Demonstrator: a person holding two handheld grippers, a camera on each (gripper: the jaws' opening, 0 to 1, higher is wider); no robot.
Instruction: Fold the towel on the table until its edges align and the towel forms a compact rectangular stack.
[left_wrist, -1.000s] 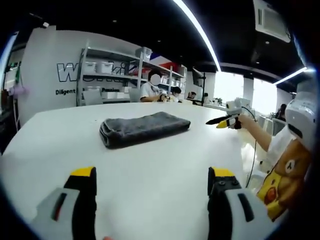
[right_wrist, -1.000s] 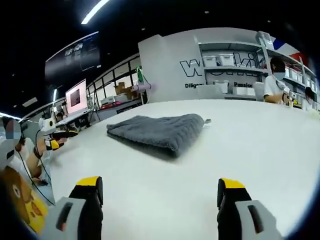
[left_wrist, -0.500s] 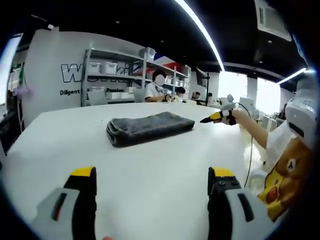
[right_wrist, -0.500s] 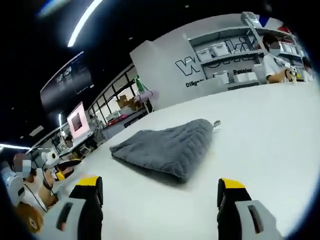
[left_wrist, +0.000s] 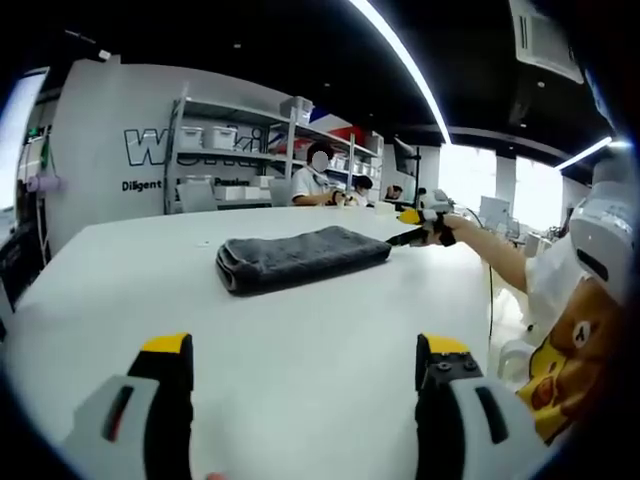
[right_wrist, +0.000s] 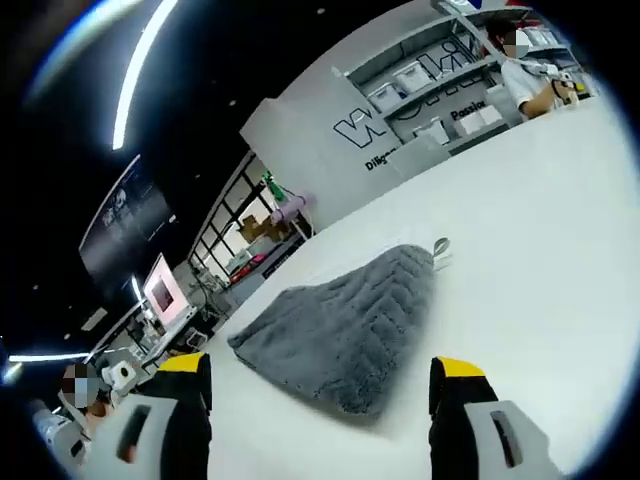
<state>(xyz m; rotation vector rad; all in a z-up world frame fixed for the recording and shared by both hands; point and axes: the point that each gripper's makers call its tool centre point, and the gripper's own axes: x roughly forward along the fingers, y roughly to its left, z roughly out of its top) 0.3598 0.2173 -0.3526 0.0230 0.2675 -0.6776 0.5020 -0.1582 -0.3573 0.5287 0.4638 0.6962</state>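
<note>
A gray towel (left_wrist: 303, 258) lies on the big white table (left_wrist: 300, 380). It is folded into a thick, long shape. In the left gripper view its long side runs left to right across the picture, with the fat folded end on the left.

The left gripper (left_wrist: 303, 400) is held low over the table, well apart from the towel. Its two jaws are wide apart and hold nothing. The towel lies straight ahead of it, with lots of bare table between.

The right gripper (right_wrist: 322, 415) is much nearer. In the right gripper view the towel (right_wrist: 345, 325) is just in front of the jaws, with its near corner between them. These jaws are spread wide too and hold nothing. A small white tag (right_wrist: 441, 247) sticks out at the far end of the towel. In the left gripper view the right gripper (left_wrist: 420, 218) is near the right end of the towel.

I think the towel is mostly folded, but from the right side it looks more like a wedge than a neat block. The right gripper is the closer one, so it seems best placed to reach in and tidy that near edge.

Shelves (left_wrist: 235, 150) with boxes stand behind the table.
</note>
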